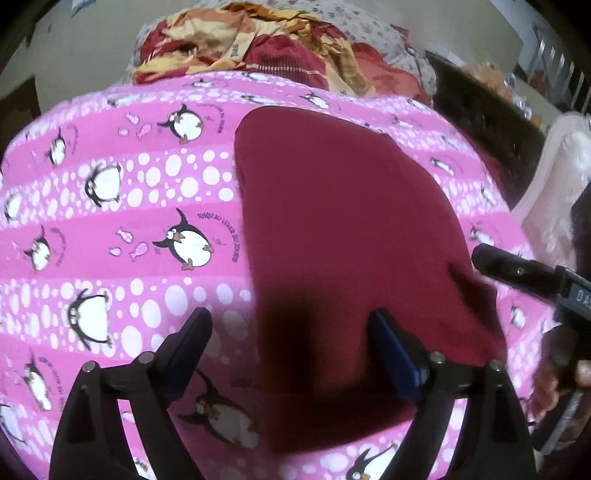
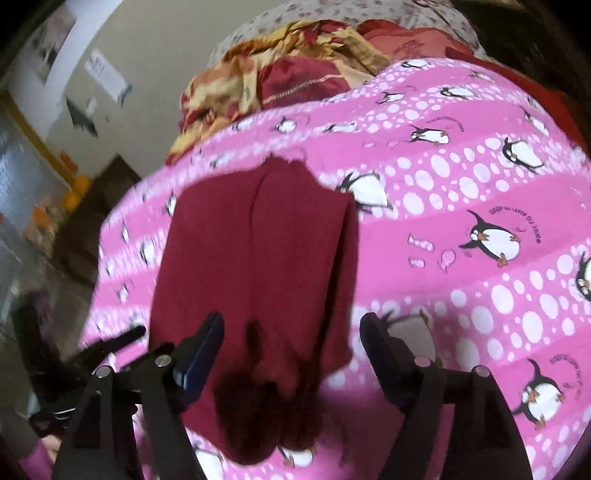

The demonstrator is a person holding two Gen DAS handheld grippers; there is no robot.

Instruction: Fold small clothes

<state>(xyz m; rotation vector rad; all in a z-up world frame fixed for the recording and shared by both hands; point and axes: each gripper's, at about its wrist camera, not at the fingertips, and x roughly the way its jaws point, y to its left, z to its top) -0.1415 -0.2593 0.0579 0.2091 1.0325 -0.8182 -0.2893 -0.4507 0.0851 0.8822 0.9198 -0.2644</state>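
A dark red garment (image 1: pixel 343 229) lies flat in a long narrow shape on the pink penguin-print sheet (image 1: pixel 110 206). My left gripper (image 1: pixel 289 315) hovers open over its near left edge, with nothing pinched between the blue-padded fingers (image 1: pixel 388 347). In the right wrist view the same garment (image 2: pixel 258 251) shows a lengthwise fold line and a rumpled near end. My right gripper (image 2: pixel 293 321) stands open above that end, its pads clear of the cloth. One of the right gripper's fingers (image 1: pixel 517 273) reaches in from the right edge of the left wrist view.
A heap of red and yellow clothes (image 1: pixel 258 40) lies at the far end of the sheet, in front of grey flowered fabric (image 1: pixel 369 26). Dark furniture (image 1: pixel 480 110) and a white bag (image 1: pixel 554 184) stand to the right. The bed's left edge (image 2: pixel 110 229) drops to the floor.
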